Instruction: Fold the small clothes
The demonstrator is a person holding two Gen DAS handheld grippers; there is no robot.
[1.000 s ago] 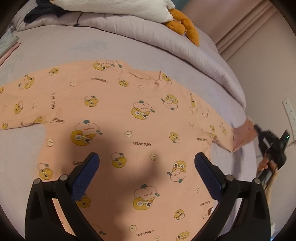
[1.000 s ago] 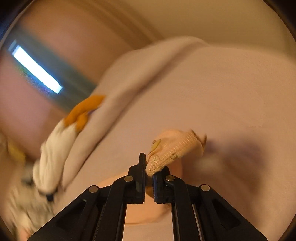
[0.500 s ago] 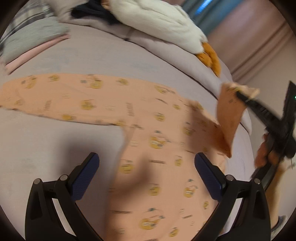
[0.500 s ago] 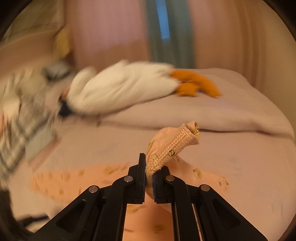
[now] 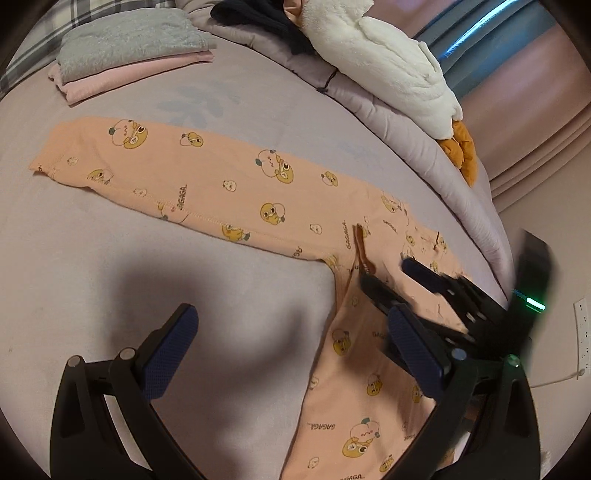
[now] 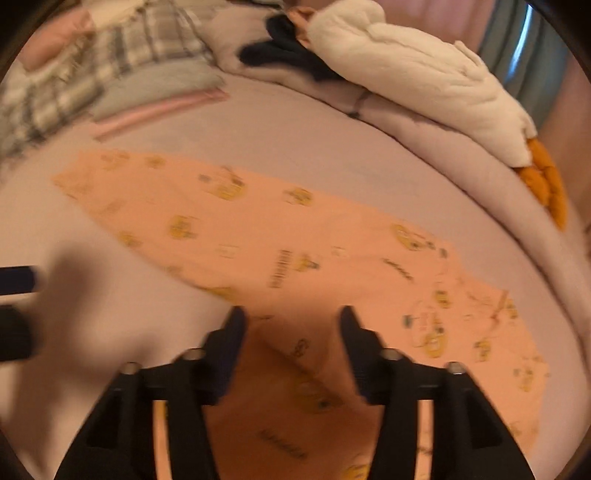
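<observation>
Pale lilac bedding (image 5: 122,258) is stretching across both views, and everything is lying on it. Nearest the left wrist camera, the left gripper (image 5: 291,350) is hovering with its blue-padded fingers (image 5: 168,354) standing wide apart and nothing between them; one finger is hanging over bare sheet, the other over the body of the garment. Just beyond it, the right gripper (image 5: 384,271) is reaching in from the right side, its dark fingers (image 5: 424,275) parted over the cloth. In the right wrist view that same right gripper (image 6: 291,332) is showing a clear gap; its jaws have just been opening, and no fabric is sitting between them, only the cloth lying flat underneath.

Under both tools, the peach baby top (image 5: 258,199) with yellow cartoon prints is lying spread on the sheet, one long sleeve running out to the left, while the body is running toward the near edge. A small fold of cloth is standing up near the right gripper's tips.

Farther back on the left, a stack of folded clothes (image 5: 125,59), grey on pink, is resting well apart from the top. Along the far edge, a white plush toy (image 5: 391,62) with orange feet is lying on a rolled duvet (image 5: 406,147), beside some dark clothing (image 5: 266,26). Curtains (image 5: 535,103) are hanging behind it all.
</observation>
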